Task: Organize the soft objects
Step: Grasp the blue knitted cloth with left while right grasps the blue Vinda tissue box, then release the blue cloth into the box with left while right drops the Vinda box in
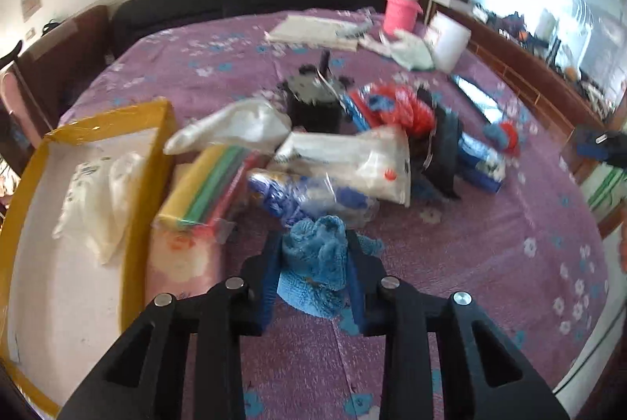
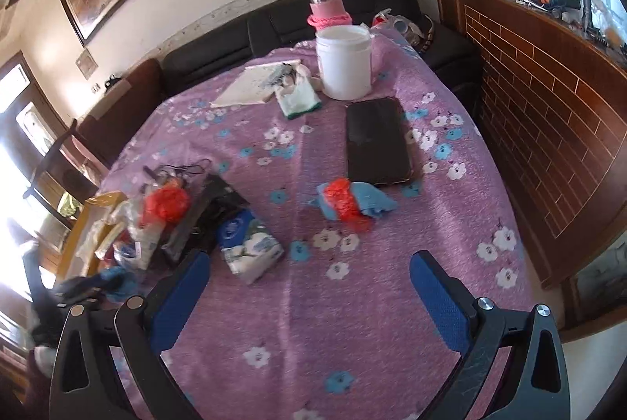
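The left gripper [image 1: 313,255] has its two blue-padded fingers pressed in on a light blue knitted cloth [image 1: 313,263], which bunches up between them and spills out below onto the purple flowered tablecloth [image 1: 490,282]. The pinch sits near the middle of the cloth, probably so that the loose ends hang evenly once it is lifted. Just to the left stands a yellow-rimmed box [image 1: 145,161] with a crumpled white bag [image 1: 98,200] already lying in it, which looks like the collecting place for the soft things; the cloth lies close to its near corner, so the carry would be short. Beyond the cloth a heap of plastic-wrapped packets [image 1: 352,161], a stack of coloured cloths in clear wrap [image 1: 207,180] and a red bag [image 1: 407,106] waits near the box. The right gripper [image 2: 309,263] hangs over bare tablecloth with its fingers spread wide and nothing between them, facing a tissue pack [image 2: 250,247] and a blue cloth with a red bag wrapped around it [image 2: 348,204], likely the next things to collect. A black tablet [image 2: 376,141] and a white tub [image 2: 345,63] stand farther back.
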Demonstrator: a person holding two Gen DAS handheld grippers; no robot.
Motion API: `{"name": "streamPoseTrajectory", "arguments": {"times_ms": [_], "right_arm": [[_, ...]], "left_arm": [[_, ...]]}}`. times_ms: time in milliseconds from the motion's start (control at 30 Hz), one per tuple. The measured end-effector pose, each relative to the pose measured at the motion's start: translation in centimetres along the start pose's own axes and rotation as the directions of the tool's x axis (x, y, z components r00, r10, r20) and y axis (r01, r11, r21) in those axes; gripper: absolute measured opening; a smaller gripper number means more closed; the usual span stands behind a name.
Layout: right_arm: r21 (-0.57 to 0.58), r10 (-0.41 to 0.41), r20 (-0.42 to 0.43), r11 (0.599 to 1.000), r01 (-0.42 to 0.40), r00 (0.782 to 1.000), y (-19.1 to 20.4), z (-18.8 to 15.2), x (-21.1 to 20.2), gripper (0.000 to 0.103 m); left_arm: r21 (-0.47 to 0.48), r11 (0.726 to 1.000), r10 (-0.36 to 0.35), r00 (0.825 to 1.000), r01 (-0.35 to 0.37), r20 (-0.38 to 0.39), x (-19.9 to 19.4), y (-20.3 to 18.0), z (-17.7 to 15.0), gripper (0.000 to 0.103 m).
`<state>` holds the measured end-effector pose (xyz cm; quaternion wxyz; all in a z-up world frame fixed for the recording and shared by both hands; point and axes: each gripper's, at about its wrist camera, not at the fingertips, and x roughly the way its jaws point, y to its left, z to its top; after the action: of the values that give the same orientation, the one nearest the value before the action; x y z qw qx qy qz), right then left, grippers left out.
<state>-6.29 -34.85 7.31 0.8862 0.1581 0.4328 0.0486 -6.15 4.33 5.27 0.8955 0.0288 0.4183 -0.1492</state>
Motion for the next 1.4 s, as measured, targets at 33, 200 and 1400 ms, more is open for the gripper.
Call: {"name": "streamPoseTrajectory", "arguments": {"times_ms": [33,200,1400], "right_arm": [[-0.005,-0.030,-0.007,1.000,0.030,1.000,-0.4,0.2,1.0,0.103],[-0.003,-0.026,-0.067,1.000,0.025,0.997,-1.5,1.3,5.5,0.102],[-0.261,0.227,-0.159,0.929,-0.263,0.961,17.5,-1.8,-0.4,0.060]], "left_arm": [[-0.018,1.000,0.000,1.000,0.000,0.016,-1.0,0.1,-0.1,0.029],[-0.098,0.995,0.024,0.997,-0.017,0.076,-5.2,0.6,-0.9,0.030],[-0.212,0.974,0.109,0.981,-0.074,0.158,-11.8,14.0,0.6,0.031]]}}
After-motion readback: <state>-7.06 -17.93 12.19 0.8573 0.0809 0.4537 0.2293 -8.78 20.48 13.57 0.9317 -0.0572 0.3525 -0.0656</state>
